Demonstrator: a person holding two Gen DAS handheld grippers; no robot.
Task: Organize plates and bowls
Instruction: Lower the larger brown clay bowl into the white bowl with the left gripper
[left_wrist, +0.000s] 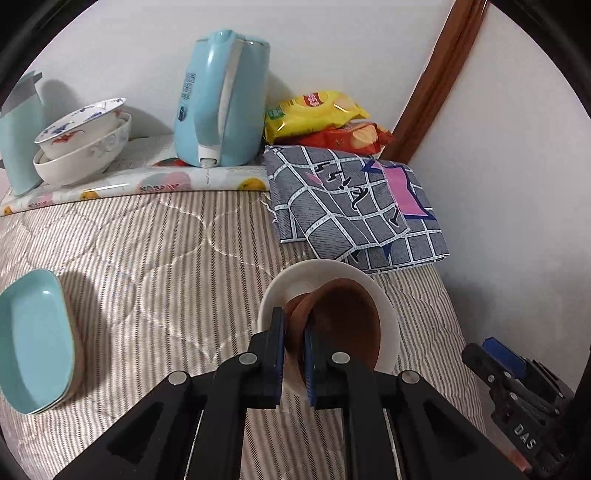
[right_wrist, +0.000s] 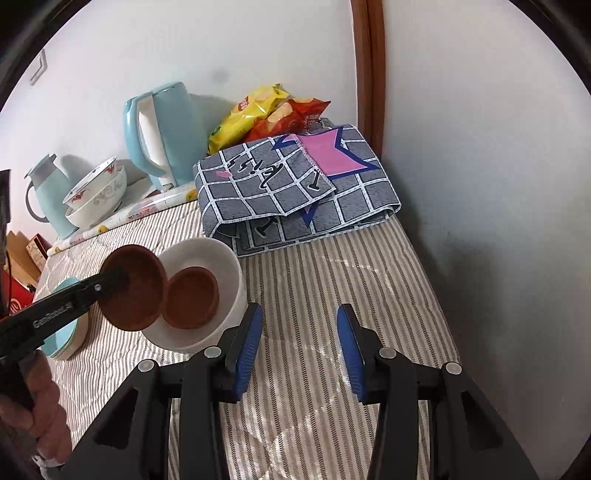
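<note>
We see a bed covered by a quilted striped bedspread (right_wrist: 332, 280) in beige and grey, pushed into a corner of plain white walls (right_wrist: 480, 147). A brown wooden trim (right_wrist: 371, 74) runs up the wall behind it, perhaps a door frame, though we cannot tell from these warped views. Soft, even light falls across the bedspread, with a grey shadow on the right-hand wall.
</note>
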